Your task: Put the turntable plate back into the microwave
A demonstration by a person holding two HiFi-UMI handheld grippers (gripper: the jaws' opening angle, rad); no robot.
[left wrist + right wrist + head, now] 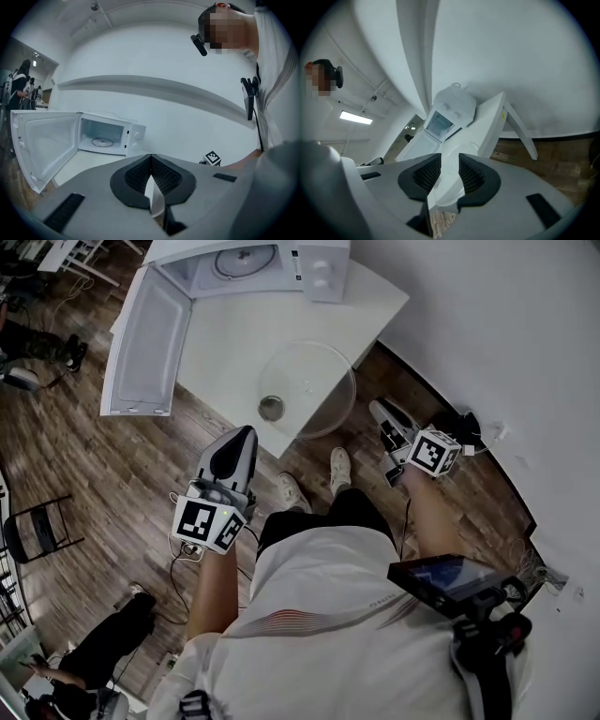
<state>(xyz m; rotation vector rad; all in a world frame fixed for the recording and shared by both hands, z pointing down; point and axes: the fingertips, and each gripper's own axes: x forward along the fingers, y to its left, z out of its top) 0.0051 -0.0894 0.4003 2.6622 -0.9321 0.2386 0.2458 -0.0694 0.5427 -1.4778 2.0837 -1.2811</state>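
On white table (pixel 225 334), near its front corner: glass turntable plate (pixel 307 390), lying flat, rim jutting past table's edge, well apart from open microwave (pixel 253 263) at far end. Near plate, left gripper (pixel 246 437), jaws pressed together, empty. Right of plate, right gripper (pixel 380 411), jaws parted, nothing between.

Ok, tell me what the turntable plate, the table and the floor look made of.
Turntable plate: clear glass, likely; the table shows through it and its rim glints.
Table: smooth white matte top, laminate or painted board perhaps.
Floor: brown planks with visible grain, wood or wood-look laminate.
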